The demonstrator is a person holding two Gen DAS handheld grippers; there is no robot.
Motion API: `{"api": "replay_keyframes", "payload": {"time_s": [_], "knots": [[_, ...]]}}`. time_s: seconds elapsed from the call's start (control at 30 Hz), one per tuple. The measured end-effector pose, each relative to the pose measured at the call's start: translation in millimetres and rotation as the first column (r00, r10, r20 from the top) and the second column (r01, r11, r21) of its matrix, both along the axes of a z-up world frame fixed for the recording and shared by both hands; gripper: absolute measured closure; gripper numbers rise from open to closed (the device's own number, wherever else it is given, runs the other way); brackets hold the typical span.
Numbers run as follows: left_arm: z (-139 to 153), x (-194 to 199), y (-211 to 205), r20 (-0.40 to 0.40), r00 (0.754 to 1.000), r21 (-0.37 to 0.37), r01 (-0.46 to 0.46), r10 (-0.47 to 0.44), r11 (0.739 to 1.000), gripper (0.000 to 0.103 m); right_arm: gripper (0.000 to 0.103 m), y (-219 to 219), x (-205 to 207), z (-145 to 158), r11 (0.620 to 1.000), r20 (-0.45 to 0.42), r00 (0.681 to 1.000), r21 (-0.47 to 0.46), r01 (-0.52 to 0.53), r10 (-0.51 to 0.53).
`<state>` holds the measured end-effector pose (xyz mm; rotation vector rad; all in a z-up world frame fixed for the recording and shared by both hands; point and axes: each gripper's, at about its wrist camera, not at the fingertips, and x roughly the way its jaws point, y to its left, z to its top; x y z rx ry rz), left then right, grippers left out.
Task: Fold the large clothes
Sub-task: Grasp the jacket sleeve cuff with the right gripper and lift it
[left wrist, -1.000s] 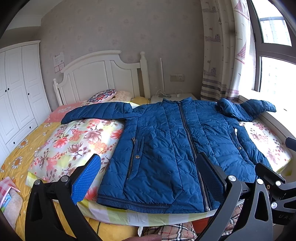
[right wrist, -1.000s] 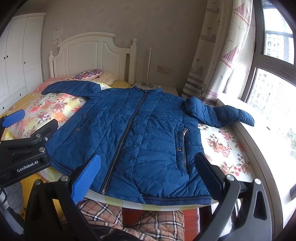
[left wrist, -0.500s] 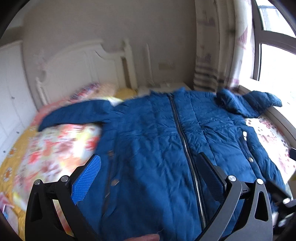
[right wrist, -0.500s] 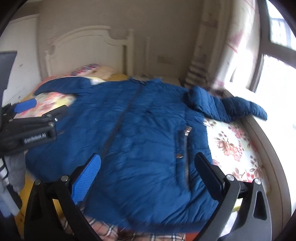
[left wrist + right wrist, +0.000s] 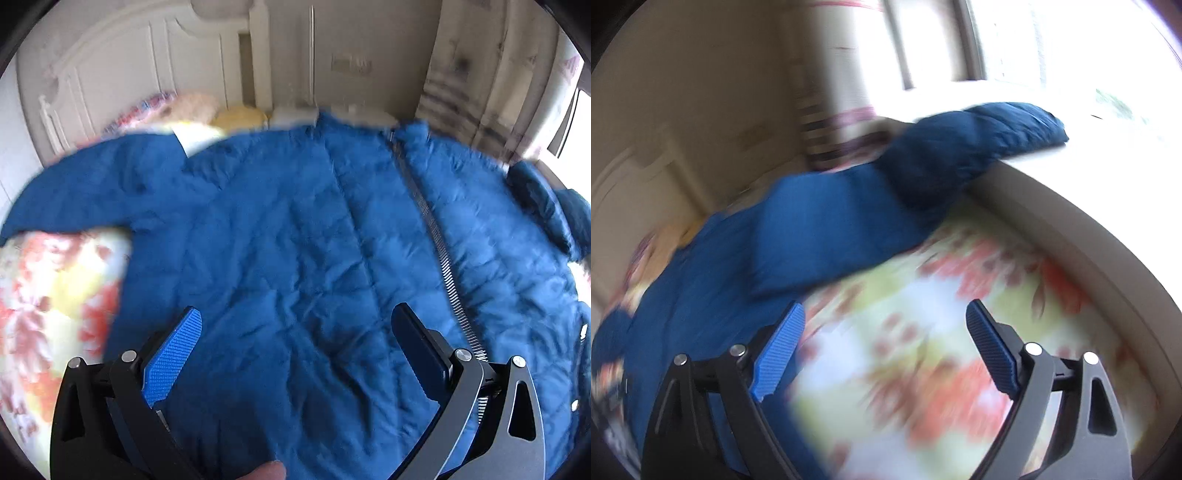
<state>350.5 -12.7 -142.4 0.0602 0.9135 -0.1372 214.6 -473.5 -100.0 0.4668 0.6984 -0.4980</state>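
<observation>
A blue quilted jacket (image 5: 314, 240) lies spread open-side-up on the bed, its zipper (image 5: 439, 254) running down the right of the left wrist view. My left gripper (image 5: 295, 325) is open and empty, close above the jacket's left front panel. In the right wrist view the jacket's right sleeve (image 5: 923, 173) stretches up onto the window sill. My right gripper (image 5: 886, 325) is open and empty, above the floral bedspread (image 5: 923, 332) just right of the jacket's body. Both views are blurred by motion.
A white headboard (image 5: 122, 66) and pillows (image 5: 177, 107) stand behind the jacket. A floral pillow or quilt (image 5: 48, 295) lies at its left. A beige curved sill (image 5: 1089, 236) and a bright window (image 5: 1034, 44) border the bed on the right.
Both grippers have moved forward and down toward the bed. The left now sits close over the jacket's front; the right has swung right toward the sleeve and the sill.
</observation>
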Motion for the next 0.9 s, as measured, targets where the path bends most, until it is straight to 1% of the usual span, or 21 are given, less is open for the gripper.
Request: {"api": "replay_keyframes", "payload": {"time_s": [0.03,0.1,0.2,0.3,0.33,0.4,0.43,0.47,0.5,0.53,0.57,0.6,0.67,0.7,0.73,0.77,0.8,0.87,0.9], "knots": [[-12.3,5.5,1.4,-0.04,0.999,-0.009,0.004,-0.004,1.0,0.004,0.021,-16.9,12.6,-5.8,0.999,0.001,1.0,0.026,0.029,-0.029],[-14.7,5.5,3.1,-0.032,0.999,-0.023,0.002,-0.002,1.0,0.004,0.023,-41.8,29.1,-13.3,0.996,-0.003,0.997,0.055,0.071,-0.071],[-16.4,6.3,0.7,-0.033,0.999,-0.002,0.003,-0.003,1.0,0.004,0.023,-75.4,62.3,-22.9,0.99,-0.03,0.991,0.042,0.133,-0.132],[-16.6,7.7,2.3,-0.044,0.999,-0.011,0.003,-0.004,1.0,0.004,0.023,-90.6,82.7,-26.3,0.986,-0.044,0.985,0.016,0.167,-0.166],[-16.5,8.3,1.8,-0.046,0.999,-0.011,0.003,-0.004,1.0,0.004,0.025,-95.9,90.3,-28.3,0.984,-0.053,0.983,0.011,0.177,-0.176],[-17.1,11.0,-0.4,-0.049,0.999,-0.003,0.001,-0.001,1.0,0.004,0.05,-102.9,100.0,-31.5,0.983,-0.052,0.982,0.022,0.183,-0.182],[-17.3,11.2,-1.0,-0.047,0.999,0.001,0.0,0.0,1.0,0.004,0.085,-104.8,103.9,-31.5,0.985,-0.024,0.987,0.061,0.161,-0.16],[-17.1,10.9,-0.4,-0.046,0.999,-0.001,0.0,0.0,1.0,0.004,0.093,-101.4,106.6,-25.2,0.987,0.009,0.989,0.058,0.149,-0.15],[-16.7,10.3,1.1,-0.046,0.999,-0.004,0.0,0.0,1.0,0.004,0.094,-83.8,111.4,-9.2,0.993,0.06,0.991,-0.021,0.118,-0.117],[-16.5,10.5,1.1,-0.044,0.999,-0.004,-0.001,0.001,1.0,0.004,0.095,-66.0,116.6,2.6,0.994,0.091,0.993,-0.079,0.08,-0.073],[-16.4,10.7,1.0,-0.043,0.999,-0.004,-0.002,0.002,1.0,0.004,0.096,-39.3,126.2,19.0,0.992,0.125,0.992,-0.129,0.005,0.011],[-16.2,10.8,0.9,-0.041,0.999,-0.004,-0.003,0.003,1.0,0.004,0.096,-23.7,132.4,27.1,0.989,0.137,0.989,-0.146,-0.039,0.06],[-16.2,10.4,0.9,-0.04,0.999,-0.006,-0.003,0.003,1.0,0.004,0.096,36.4,151.8,48.3,0.956,0.153,0.961,-0.223,-0.193,0.23],[-16.0,10.0,0.9,-0.039,0.999,-0.007,-0.003,0.003,1.0,0.004,0.096,74.8,161.6,56.1,0.92,0.158,0.928,-0.264,-0.29,0.338],[-15.7,9.5,1.2,-0.038,0.999,-0.009,-0.004,0.003,1.0,0.004,0.096,98.8,167.1,58.3,0.896,0.161,0.902,-0.275,-0.349,0.401],[-15.7,9.4,1.6,-0.038,0.999,-0.01,-0.004,0.003,1.0,0.004,0.096,123.5,175.3,57.8,0.87,0.165,0.868,-0.26,-0.42,0.468],[-15.6,9.1,1.9,-0.037,0.999,-0.012,-0.003,0.003,1.0,0.004,0.096,154.0,185.5,52.1,0.831,0.16,0.821,-0.221,-0.511,0.548],[-15.3,8.9,2.3,-0.037,0.999,-0.015,-0.003,0.003,1.0,0.004,0.096,199.2,197.3,35.7,0.765,0.121,0.758,-0.183,-0.617,0.641],[-15.2,8.8,2.3,-0.037,0.999,-0.015,-0.003,0.002,1.0,0.004,0.095,220.9,202.1,24.3,0.734,0.082,0.733,-0.174,-0.656,0.675]]}}
